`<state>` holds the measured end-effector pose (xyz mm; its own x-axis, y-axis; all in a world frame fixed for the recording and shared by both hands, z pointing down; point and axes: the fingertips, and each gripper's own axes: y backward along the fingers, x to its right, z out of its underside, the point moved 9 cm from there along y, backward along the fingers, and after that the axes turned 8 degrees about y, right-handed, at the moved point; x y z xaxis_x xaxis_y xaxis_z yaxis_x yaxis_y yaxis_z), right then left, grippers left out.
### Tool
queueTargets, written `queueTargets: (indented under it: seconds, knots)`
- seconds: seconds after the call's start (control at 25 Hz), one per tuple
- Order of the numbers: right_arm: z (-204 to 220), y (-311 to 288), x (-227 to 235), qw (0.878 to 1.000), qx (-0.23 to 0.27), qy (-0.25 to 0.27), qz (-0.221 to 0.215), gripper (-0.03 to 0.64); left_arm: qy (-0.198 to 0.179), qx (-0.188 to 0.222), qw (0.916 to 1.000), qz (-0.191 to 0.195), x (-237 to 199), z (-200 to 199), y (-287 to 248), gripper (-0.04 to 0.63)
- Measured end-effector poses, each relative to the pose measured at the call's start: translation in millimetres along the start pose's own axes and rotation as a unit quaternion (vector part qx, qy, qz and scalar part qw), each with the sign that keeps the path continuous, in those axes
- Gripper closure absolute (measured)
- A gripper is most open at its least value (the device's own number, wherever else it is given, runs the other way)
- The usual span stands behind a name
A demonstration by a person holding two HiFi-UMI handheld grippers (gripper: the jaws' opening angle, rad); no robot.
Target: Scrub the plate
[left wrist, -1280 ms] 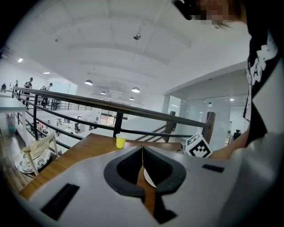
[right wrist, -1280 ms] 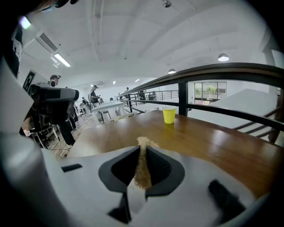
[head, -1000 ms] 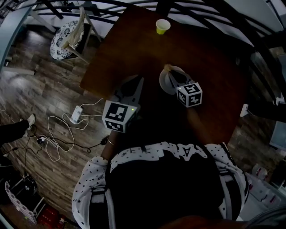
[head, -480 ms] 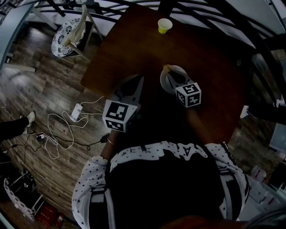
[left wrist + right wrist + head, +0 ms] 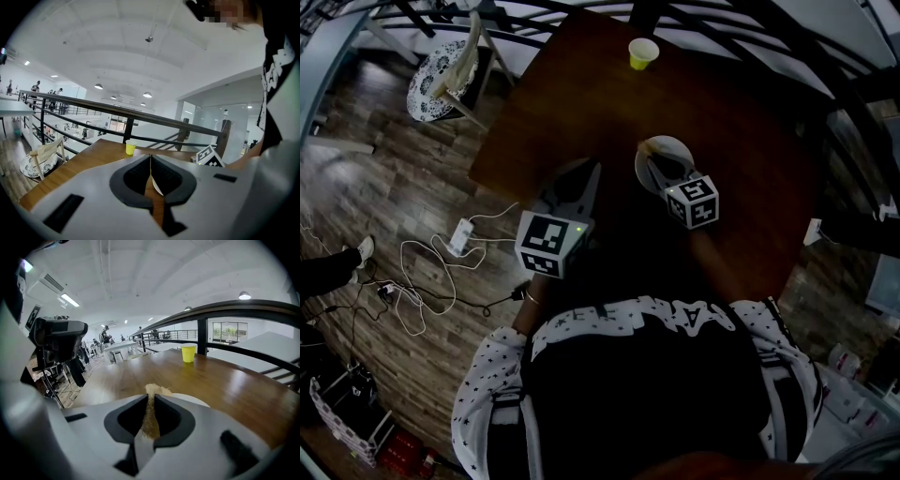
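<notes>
A small white plate (image 5: 672, 151) lies on the dark wooden table (image 5: 731, 103). My right gripper (image 5: 656, 161) reaches over the plate, shut on a tan scrubbing pad (image 5: 648, 144) that rests at the plate's far left rim. In the right gripper view the pad (image 5: 153, 390) pokes out past the shut jaws, with the plate (image 5: 191, 399) just beyond. My left gripper (image 5: 592, 174) hovers at the table's left edge, left of the plate and apart from it, shut on nothing. Through its jaws in the left gripper view a sliver of the plate (image 5: 157, 186) shows.
A yellow paper cup (image 5: 643, 53) stands at the table's far side. A chair with a patterned cushion (image 5: 441, 77) sits on the floor at upper left. Cables and a white power strip (image 5: 460, 240) lie on the wood floor. A black railing (image 5: 741, 23) runs behind the table.
The right gripper has shifted slightly toward me and to the right over the plate, still holding the pad. The left gripper has stayed put.
</notes>
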<state>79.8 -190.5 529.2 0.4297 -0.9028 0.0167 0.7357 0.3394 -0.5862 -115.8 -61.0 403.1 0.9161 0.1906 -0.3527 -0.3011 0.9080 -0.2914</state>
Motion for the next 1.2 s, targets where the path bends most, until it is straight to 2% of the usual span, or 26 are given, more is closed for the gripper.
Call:
queueTargets:
  seconds: [1.2]
  knots:
    - [-1, 2, -32, 1.000, -0.017, -0.002, -0.010, 0.568, -0.004, 0.002, 0.9997, 0.024, -8, -2, 7, 0.580]
